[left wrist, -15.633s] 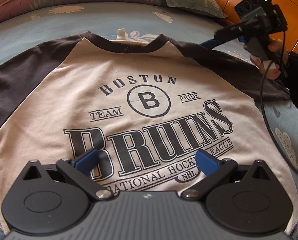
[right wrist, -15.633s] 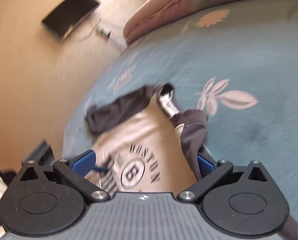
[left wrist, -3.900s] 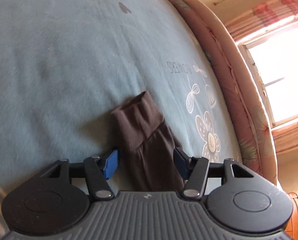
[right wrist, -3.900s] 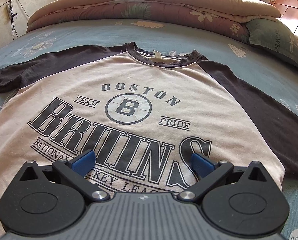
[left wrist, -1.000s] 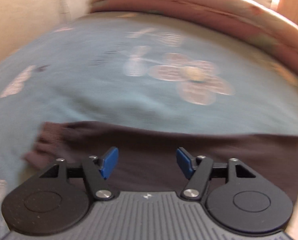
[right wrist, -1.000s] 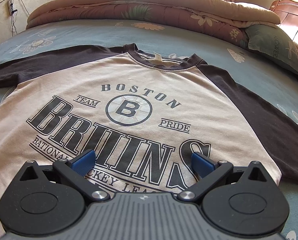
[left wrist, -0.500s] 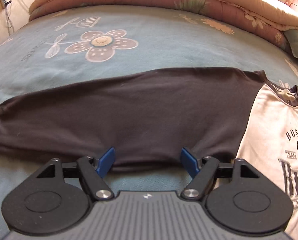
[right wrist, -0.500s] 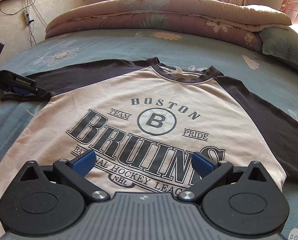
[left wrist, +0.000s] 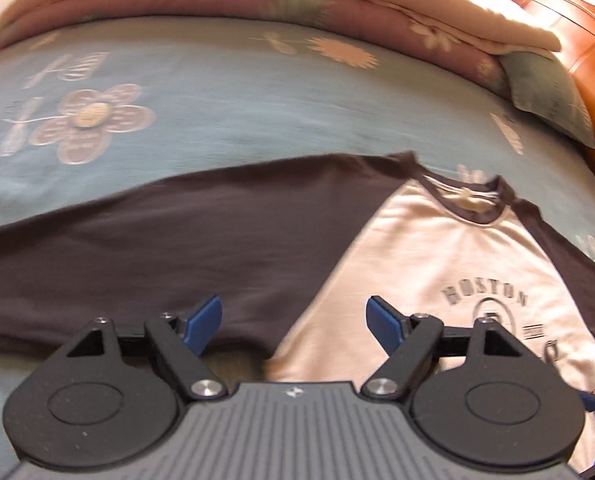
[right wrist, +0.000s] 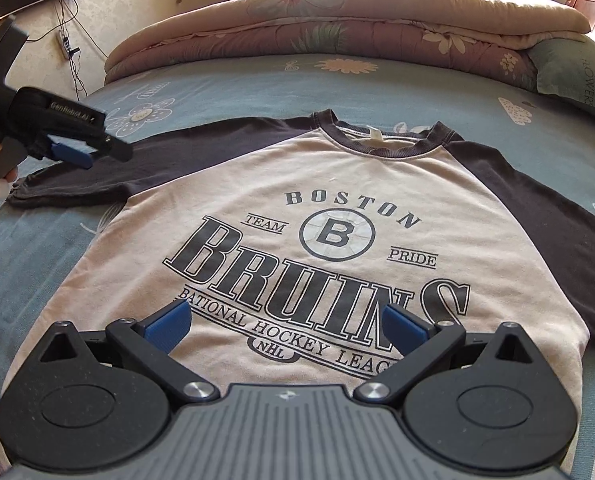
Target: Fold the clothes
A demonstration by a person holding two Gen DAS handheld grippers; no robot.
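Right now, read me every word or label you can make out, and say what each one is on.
"BOSTON", "TEAM", "B", "PRIDE", "BRUINS": shirt print.
"NATIONAL HOCKEY LEAGUE", "NHL": shirt print, partly hidden by the right tongs.
"FLOWER": green pillow, cut off at the bottom.
"DAS": left tongs body; the white lettering on its arm is too small to read.
Pale lettering on the bedsheet: unreadable.

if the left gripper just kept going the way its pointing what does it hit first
Most likely the shirt's dark sleeve, near its seam with the cream body. The left gripper, jaws open with nothing between them, tilts down toward it. Depth is unclear.
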